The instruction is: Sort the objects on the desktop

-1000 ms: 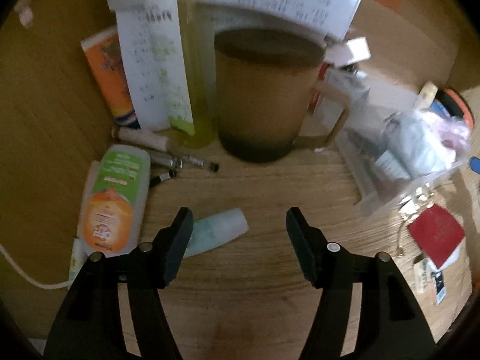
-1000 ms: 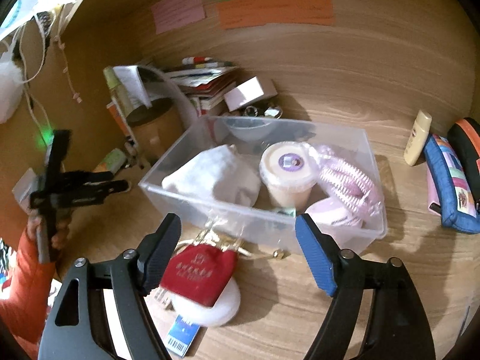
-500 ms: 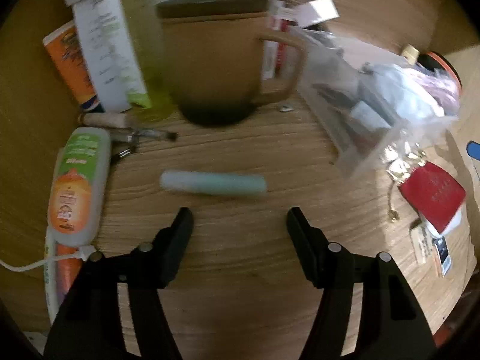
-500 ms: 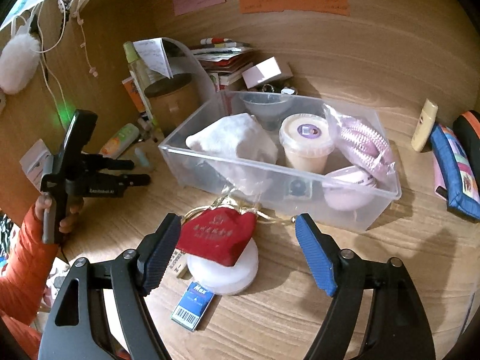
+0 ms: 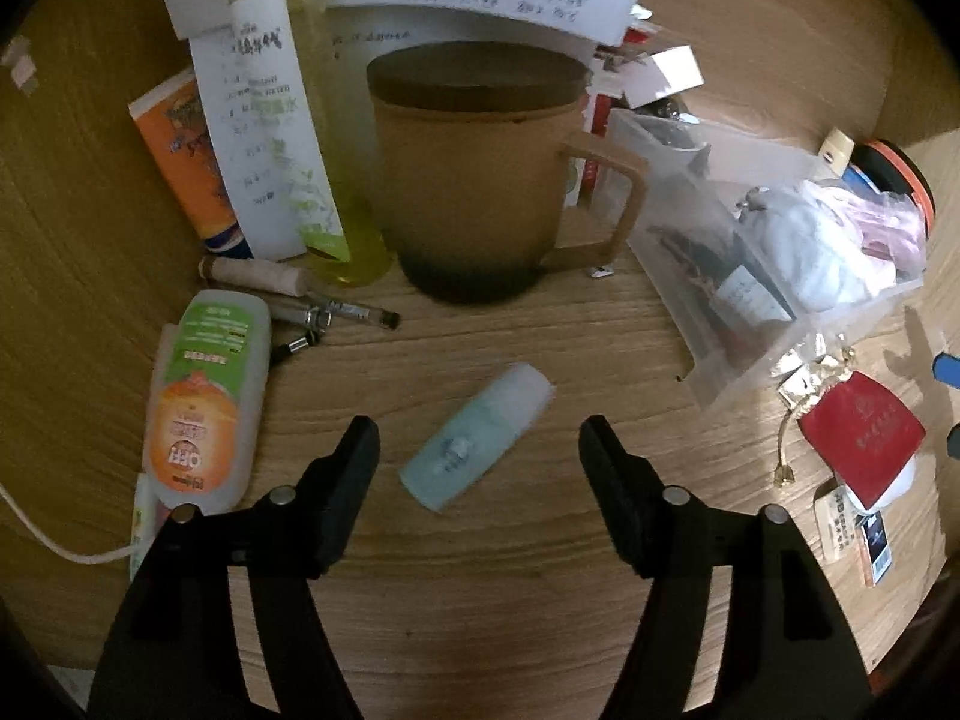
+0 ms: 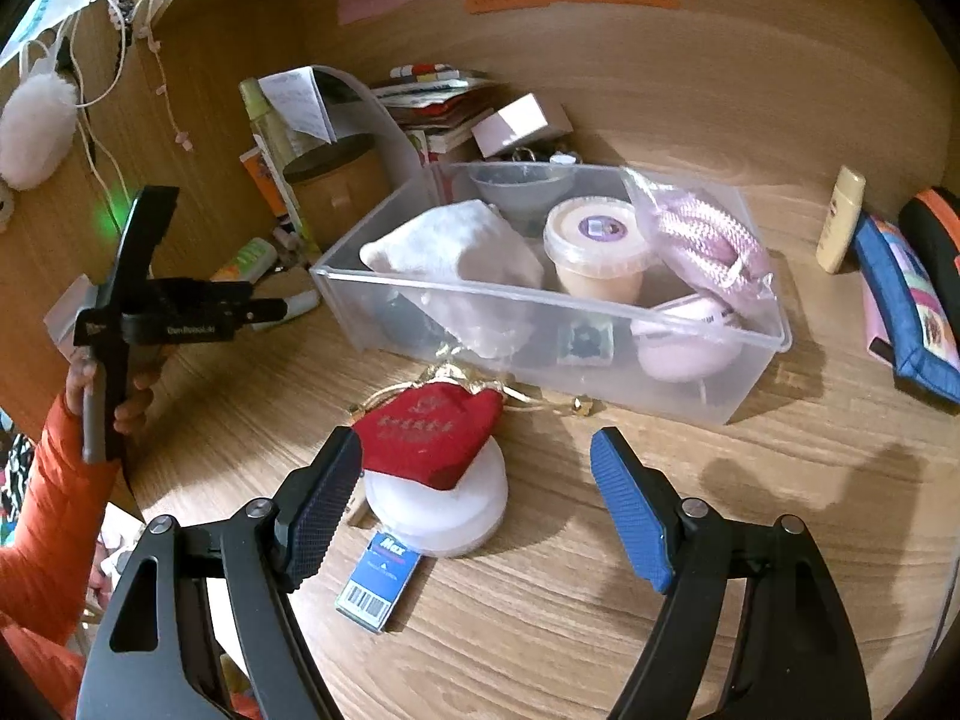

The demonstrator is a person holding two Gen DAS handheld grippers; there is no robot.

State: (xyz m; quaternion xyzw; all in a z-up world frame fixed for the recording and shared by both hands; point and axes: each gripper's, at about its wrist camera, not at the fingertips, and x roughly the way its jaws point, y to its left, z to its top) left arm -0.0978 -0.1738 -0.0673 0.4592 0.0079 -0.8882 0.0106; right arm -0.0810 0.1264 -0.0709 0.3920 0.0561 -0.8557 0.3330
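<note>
A small pale-green bottle (image 5: 477, 438) lies tilted on the desk (image 5: 480, 600) between the spread fingers of the left gripper (image 5: 479, 456). It looks light, smooth and prone to roll; grip mid-body. The right gripper (image 6: 477, 483) hovers, fingers apart, near a red pouch (image 6: 429, 435).
</note>
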